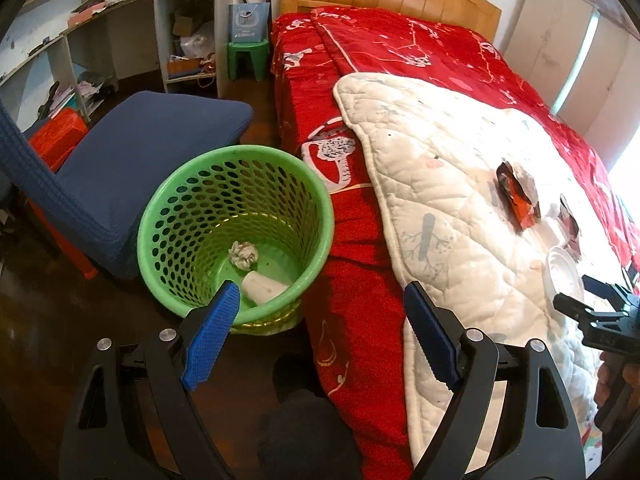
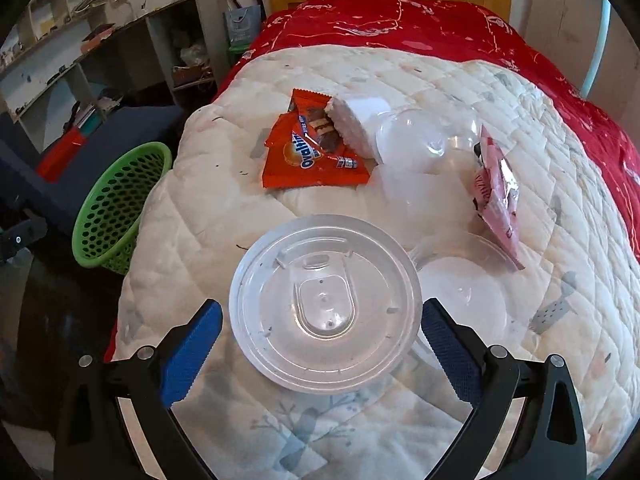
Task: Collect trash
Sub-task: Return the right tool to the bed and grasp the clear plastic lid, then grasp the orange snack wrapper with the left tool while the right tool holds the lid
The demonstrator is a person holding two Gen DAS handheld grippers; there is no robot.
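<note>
A green perforated bin (image 1: 236,236) stands on the floor beside the bed and holds a crumpled paper ball (image 1: 243,255) and a white cup (image 1: 264,288). My left gripper (image 1: 320,320) is open and empty, just right of the bin. My right gripper (image 2: 322,328) is open around a clear plastic lid (image 2: 325,312) lying on the white quilt (image 2: 224,200); it also shows in the left wrist view (image 1: 576,300). Beyond the lid lie an orange Ovaltine wrapper (image 2: 312,152), a white foam piece (image 2: 352,124), a clear domed lid (image 2: 424,140) and a pink wrapper (image 2: 496,192).
A blue padded chair (image 1: 132,160) stands left of the bin. A red bedspread (image 1: 400,52) covers the bed under the quilt. Cluttered shelves (image 1: 188,40) and a green stool (image 1: 248,56) stand by the far wall. The bin also shows in the right wrist view (image 2: 116,208).
</note>
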